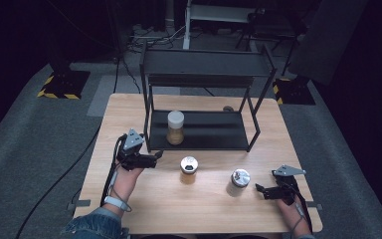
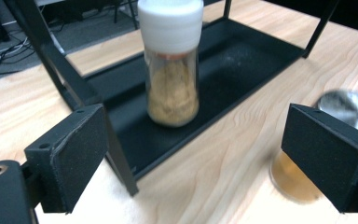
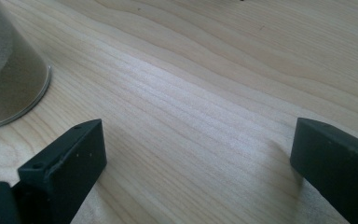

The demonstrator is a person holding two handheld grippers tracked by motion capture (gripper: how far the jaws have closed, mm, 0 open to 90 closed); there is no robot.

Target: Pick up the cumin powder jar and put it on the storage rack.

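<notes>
A white-lidded jar (image 1: 175,128) (image 2: 172,65) of tan powder stands on the lower shelf of a black two-tier rack (image 1: 204,142) (image 2: 121,93). Two silver-lidded jars stand on the table in front of the rack: an amber one (image 1: 188,170) (image 2: 345,105) and a paler one (image 1: 238,182) (image 3: 4,79). My left gripper (image 1: 156,156) (image 2: 196,158) is open just off the rack's front left leg, facing the white-lidded jar, and holds nothing. My right gripper (image 1: 259,189) (image 3: 198,158) is open low over the table, just right of the paler jar, with bare wood between its jaws.
The wooden table (image 1: 144,209) (image 3: 214,70) carries the rack across its far half. The rack's upper shelf (image 1: 206,63) overhangs the lower one. A small dark object (image 1: 227,108) lies behind the rack. Cables (image 1: 59,179) trail over the grey floor at the left.
</notes>
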